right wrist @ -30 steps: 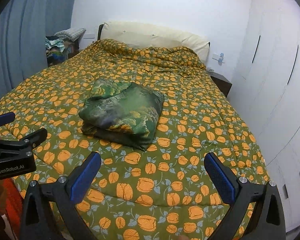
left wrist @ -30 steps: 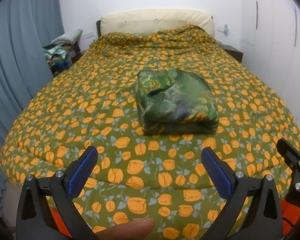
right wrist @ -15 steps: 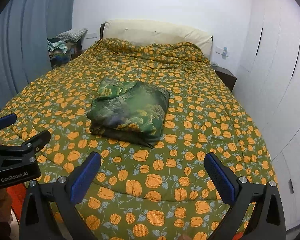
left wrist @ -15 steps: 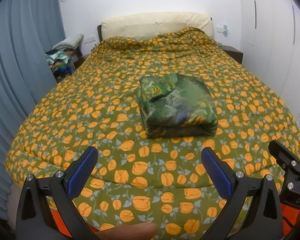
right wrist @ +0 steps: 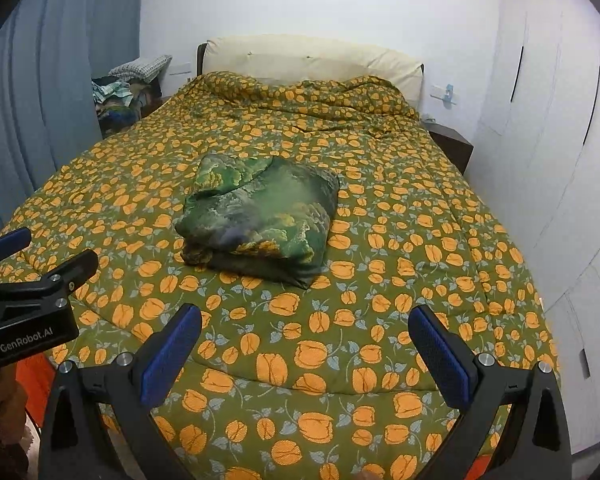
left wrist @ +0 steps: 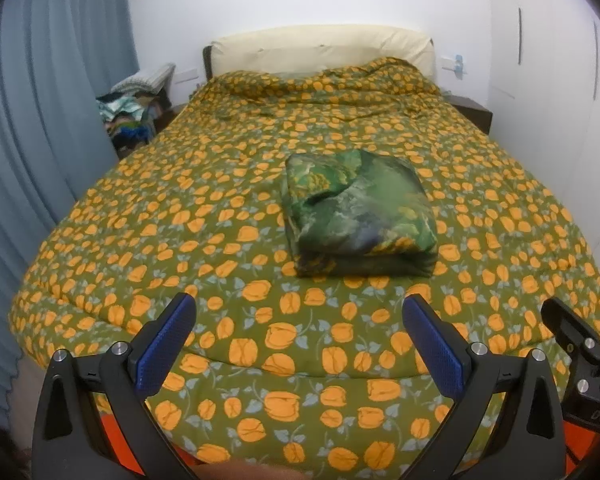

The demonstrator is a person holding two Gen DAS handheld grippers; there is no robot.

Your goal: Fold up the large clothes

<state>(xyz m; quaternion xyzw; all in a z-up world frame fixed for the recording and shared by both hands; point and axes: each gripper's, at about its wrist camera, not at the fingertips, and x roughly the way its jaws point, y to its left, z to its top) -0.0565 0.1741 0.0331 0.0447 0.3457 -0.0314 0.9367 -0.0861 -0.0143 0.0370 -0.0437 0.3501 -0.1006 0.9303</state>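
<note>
1. Blue-padded left gripper (left wrist: 300, 340) and right gripper (right wrist: 305, 347): we see both spread wide w/ nothing between, hovering near the bed's foot; bases cut off by frame.
2. Folded green garment (left wrist: 358, 216) sits mid-quilt (left wrist: 180, 216), well apart from both; underside hidden.
3. Far back, clothes pile (left wrist: 130, 114) is partly behind the curtain (left wrist: 40, 120); we can't make out items.
</note>
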